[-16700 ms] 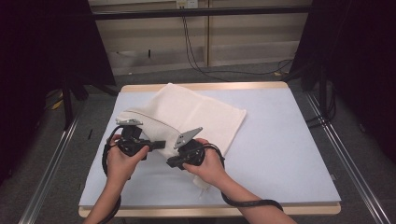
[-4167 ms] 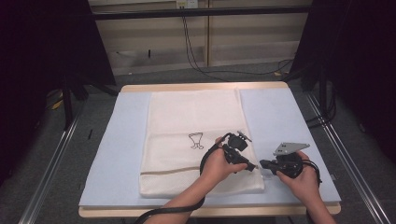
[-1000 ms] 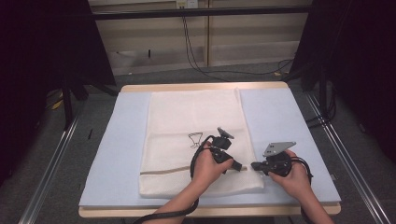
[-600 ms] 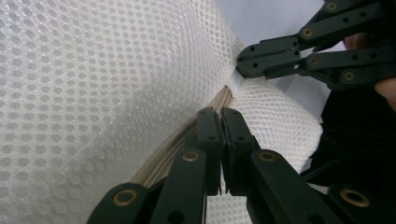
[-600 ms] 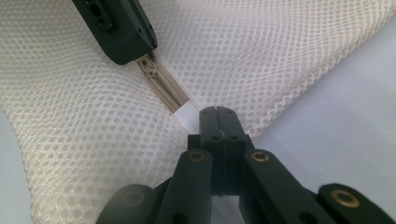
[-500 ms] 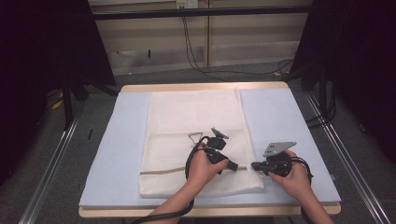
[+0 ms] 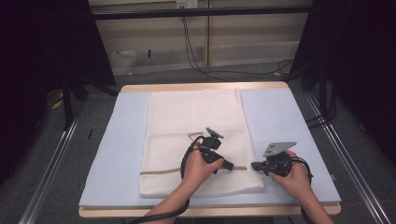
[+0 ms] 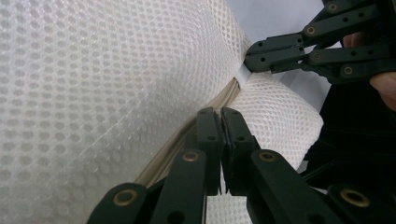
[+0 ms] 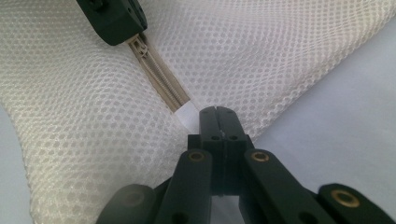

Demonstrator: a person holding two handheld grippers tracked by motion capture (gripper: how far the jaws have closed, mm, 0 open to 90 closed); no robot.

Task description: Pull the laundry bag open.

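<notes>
White mesh bag (image 7: 196, 140) lies flat on the light blue table cover (image 7: 289, 121), roughly centred, long axis running away from the person; a beige zipper (image 7: 187, 171) crosses it near the front edge. Left gripper (image 7: 227, 164) sits over the bag near the zipper's right end, jaws pointing toward the right gripper (image 7: 255, 165), which comes in from the bag's right edge. The two tips are near each other, not touching. In the left gripper view, the left gripper (image 8: 221, 116) has its jaws pressed together, tips right on the zipper line; something pale shows low between the pads, and in the right gripper view the black tip sits right against the zipper slider (image 9: 138, 45), so it looks clamped on the slider or its pull, but I can't confirm exactly which part. The right gripper (image 9: 216, 112) is also fully closed, tips meeting on a small white fabric tab (image 9: 187, 113) at the very end of the zipper, at the bag's side seam; the same tab (image 8: 243, 74) shows in the left gripper view, pinched by the far jaws. Zipper teeth (image 9: 161, 77) between the slider and the tab are closed. A thin wire clip (image 7: 195, 136) lies on the mesh just behind the left hand. Bag corner near the right gripper bulges up slightly off the cover.
</notes>
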